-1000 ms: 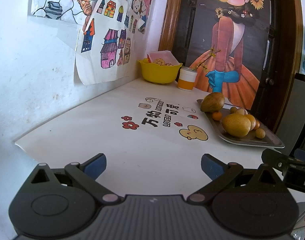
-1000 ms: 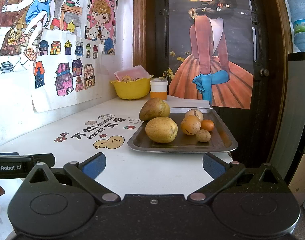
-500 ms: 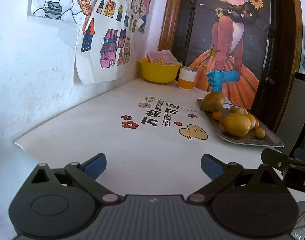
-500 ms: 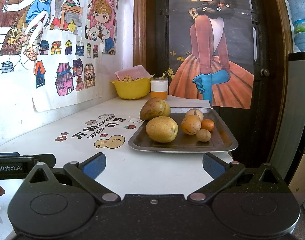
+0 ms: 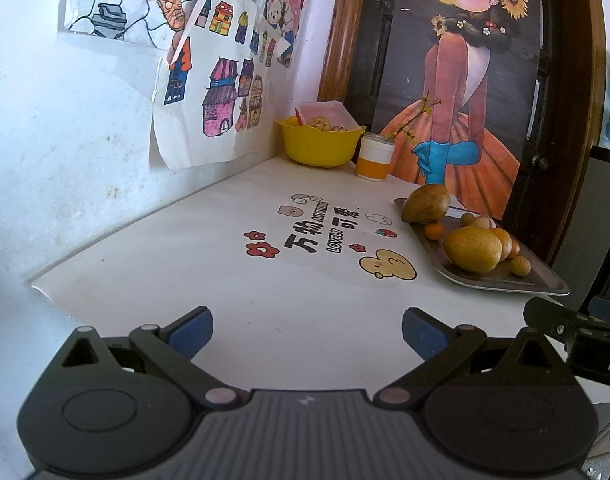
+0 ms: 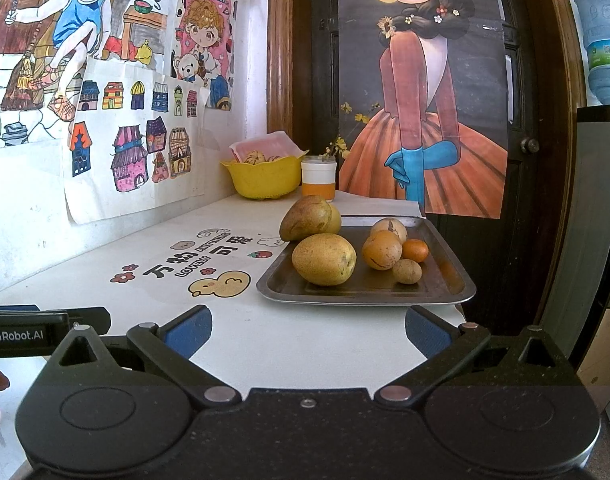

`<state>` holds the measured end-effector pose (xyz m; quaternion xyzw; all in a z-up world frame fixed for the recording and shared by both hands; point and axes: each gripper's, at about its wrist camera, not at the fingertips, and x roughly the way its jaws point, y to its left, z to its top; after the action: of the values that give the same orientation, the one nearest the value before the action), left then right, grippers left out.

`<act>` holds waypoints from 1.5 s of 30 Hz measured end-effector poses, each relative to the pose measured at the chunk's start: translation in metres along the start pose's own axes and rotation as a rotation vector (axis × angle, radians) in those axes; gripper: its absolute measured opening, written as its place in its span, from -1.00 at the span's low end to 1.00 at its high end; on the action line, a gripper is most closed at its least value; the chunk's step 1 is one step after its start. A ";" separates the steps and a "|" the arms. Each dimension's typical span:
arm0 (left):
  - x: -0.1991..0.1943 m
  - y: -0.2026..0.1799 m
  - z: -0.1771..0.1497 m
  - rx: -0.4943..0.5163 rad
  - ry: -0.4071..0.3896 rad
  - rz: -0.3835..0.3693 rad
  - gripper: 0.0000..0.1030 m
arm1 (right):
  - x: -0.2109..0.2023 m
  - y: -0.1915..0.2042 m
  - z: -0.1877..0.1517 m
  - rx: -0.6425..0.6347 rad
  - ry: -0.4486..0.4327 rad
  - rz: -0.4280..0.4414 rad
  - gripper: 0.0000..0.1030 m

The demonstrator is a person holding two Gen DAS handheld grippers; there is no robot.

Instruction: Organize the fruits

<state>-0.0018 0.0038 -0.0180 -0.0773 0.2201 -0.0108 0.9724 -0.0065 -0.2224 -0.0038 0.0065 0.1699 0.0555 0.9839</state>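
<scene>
A metal tray [image 6: 449,294] [image 5: 545,286] sits at the table's right edge with several fruits on it. A yellow mango [image 6: 324,259] [image 5: 472,249] lies at its near left, and a brownish mango [image 6: 306,218] [image 5: 425,203] leans on the far left rim. Beside them are an orange fruit [image 6: 381,255], a small tangerine [image 6: 415,250] and a small brown fruit [image 6: 407,271]. My right gripper [image 6: 307,330] stands open just short of the tray, holding nothing. My left gripper [image 5: 307,330] is open over bare tabletop, left of the tray.
A yellow bowl [image 6: 265,178] [image 5: 319,144] holding round items and a white-and-orange cup [image 6: 319,180] [image 5: 374,158] stand at the back by the wall. Drawings hang on the wall at the left. The table has cartoon stickers [image 5: 325,236]. A dark door with a poster is behind the tray.
Both views have drifted very slightly; the tray and fruits stay where they were. Both grippers remain open.
</scene>
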 end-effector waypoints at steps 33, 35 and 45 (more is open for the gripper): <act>-0.008 -0.007 0.001 0.053 -0.021 0.019 0.99 | -0.001 0.001 0.000 -0.001 0.000 0.000 0.99; -0.008 -0.006 0.001 0.054 -0.019 0.019 0.99 | -0.001 0.001 0.000 -0.001 -0.001 0.000 0.99; -0.007 -0.006 0.001 0.054 -0.011 0.020 0.99 | 0.001 0.002 0.002 -0.007 0.004 0.006 0.99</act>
<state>-0.0075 -0.0020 -0.0134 -0.0487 0.2153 -0.0068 0.9753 -0.0051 -0.2198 -0.0026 0.0034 0.1717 0.0592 0.9834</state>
